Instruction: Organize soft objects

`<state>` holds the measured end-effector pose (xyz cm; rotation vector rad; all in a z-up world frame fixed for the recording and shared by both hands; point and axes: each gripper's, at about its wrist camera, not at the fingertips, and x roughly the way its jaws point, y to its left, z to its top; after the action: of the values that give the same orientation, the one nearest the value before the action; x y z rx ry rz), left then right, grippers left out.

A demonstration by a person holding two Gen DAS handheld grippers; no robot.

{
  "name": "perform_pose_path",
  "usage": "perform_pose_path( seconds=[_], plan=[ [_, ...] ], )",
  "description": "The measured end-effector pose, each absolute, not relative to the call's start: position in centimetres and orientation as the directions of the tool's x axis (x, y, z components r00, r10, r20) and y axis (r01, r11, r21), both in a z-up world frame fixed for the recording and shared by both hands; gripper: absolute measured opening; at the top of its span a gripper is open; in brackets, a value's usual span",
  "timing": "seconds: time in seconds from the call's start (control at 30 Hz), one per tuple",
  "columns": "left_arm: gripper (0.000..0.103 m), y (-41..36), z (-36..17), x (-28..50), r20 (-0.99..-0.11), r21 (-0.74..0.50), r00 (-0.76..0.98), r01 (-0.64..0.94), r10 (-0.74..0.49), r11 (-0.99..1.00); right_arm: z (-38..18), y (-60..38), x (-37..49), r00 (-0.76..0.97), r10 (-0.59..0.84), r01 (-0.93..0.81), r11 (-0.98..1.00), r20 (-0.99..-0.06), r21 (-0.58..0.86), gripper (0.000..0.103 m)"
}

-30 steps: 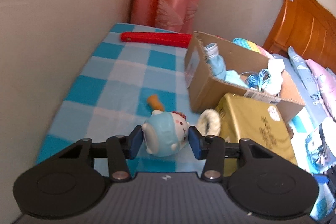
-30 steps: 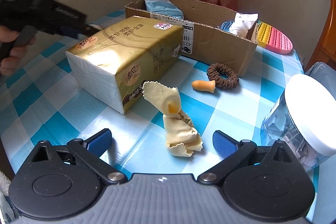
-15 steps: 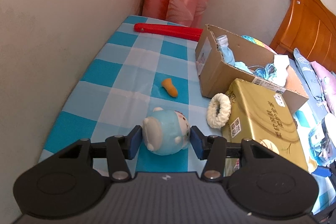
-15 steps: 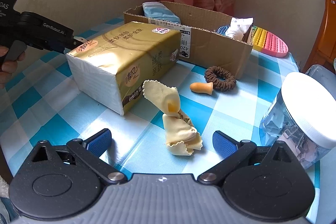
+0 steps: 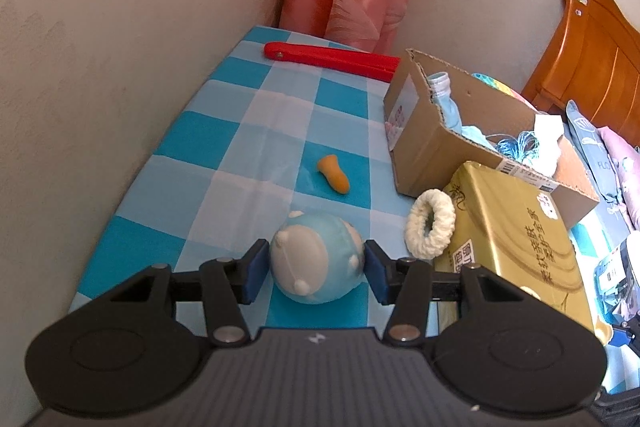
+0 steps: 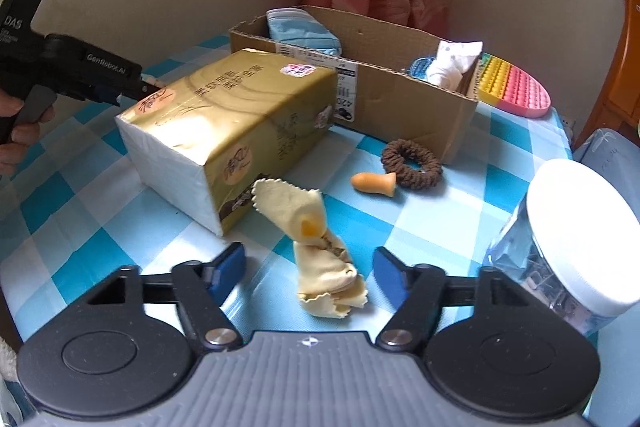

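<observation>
My left gripper (image 5: 316, 273) is shut on a round blue-and-white plush toy (image 5: 316, 259), low over the blue checked tablecloth (image 5: 224, 131); I cannot tell whether the toy rests on it. In the right wrist view a crumpled yellow cloth (image 6: 320, 251) lies between the blue pads of my right gripper (image 6: 308, 263). Its jaws are closing, with a gap on each side of the cloth. A cardboard box (image 6: 400, 95) (image 5: 436, 147) holding soft blue and white items stands at the back.
A gold tissue pack (image 6: 240, 115) (image 5: 516, 239) lies against the box. Loose around it are an orange earplug (image 5: 334, 175), a white scrunchie (image 5: 430, 227), a brown scrunchie (image 6: 412, 163) and a second earplug (image 6: 374, 183). A white-lidded jar (image 6: 580, 235) stands at right, a wall at left.
The right jaws have come in from wide open to either side of the yellow cloth. The plush toy has turned between the left pads, so its face no longer shows.
</observation>
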<state>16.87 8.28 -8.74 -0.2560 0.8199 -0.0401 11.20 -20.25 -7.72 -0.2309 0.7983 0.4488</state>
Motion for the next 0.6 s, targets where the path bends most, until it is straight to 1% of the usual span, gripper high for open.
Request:
perform_pose_path(
  seconds=[0.03, 0.07, 0.13, 0.17, 0.43, 0.6],
  plan=[
    [0.049, 8.3, -8.7, 16.9, -0.719, -0.241, 0.682, -0.062, -0.135, 0.969, -7.6, -20.4, 11.2, 0.614, 0.293, -0.462, 0.887, -0.733, -0.032, 0.057],
    [0.048, 8.2, -8.7, 16.9, -0.719, -0.240, 0.681, -0.058, -0.138, 0.969, -7.5, -20.5, 11.2, 0.616, 0.288, -0.454, 0.891, -0.733, -0.032, 0.052],
    [0.047, 8.1, -8.5, 16.7, -0.720, -0.231, 0.680, -0.052, -0.135, 0.972, -7.3, -20.7, 11.3, 0.617, 0.278, -0.437, 0.899, -0.736, -0.026, 0.037],
    [0.047, 8.1, -8.4, 16.7, -0.721, -0.223, 0.680, -0.050, -0.130, 0.973, -7.3, -20.8, 11.3, 0.619, 0.273, -0.431, 0.902, -0.737, -0.028, 0.033],
    [0.046, 7.5, -6.4, 15.3, -0.712, -0.198, 0.689, -0.013, -0.135, 0.980, -6.7, -21.3, 10.5, 0.625, 0.258, -0.410, 0.911, -0.737, -0.029, 0.032],
    [0.046, 6.5, -4.0, 14.6, -0.694, -0.181, 0.700, 0.057, -0.169, 0.982, -5.8, -21.5, 9.7, 0.633, 0.261, -0.410, 0.911, -0.729, -0.029, 0.032]
  ],
)
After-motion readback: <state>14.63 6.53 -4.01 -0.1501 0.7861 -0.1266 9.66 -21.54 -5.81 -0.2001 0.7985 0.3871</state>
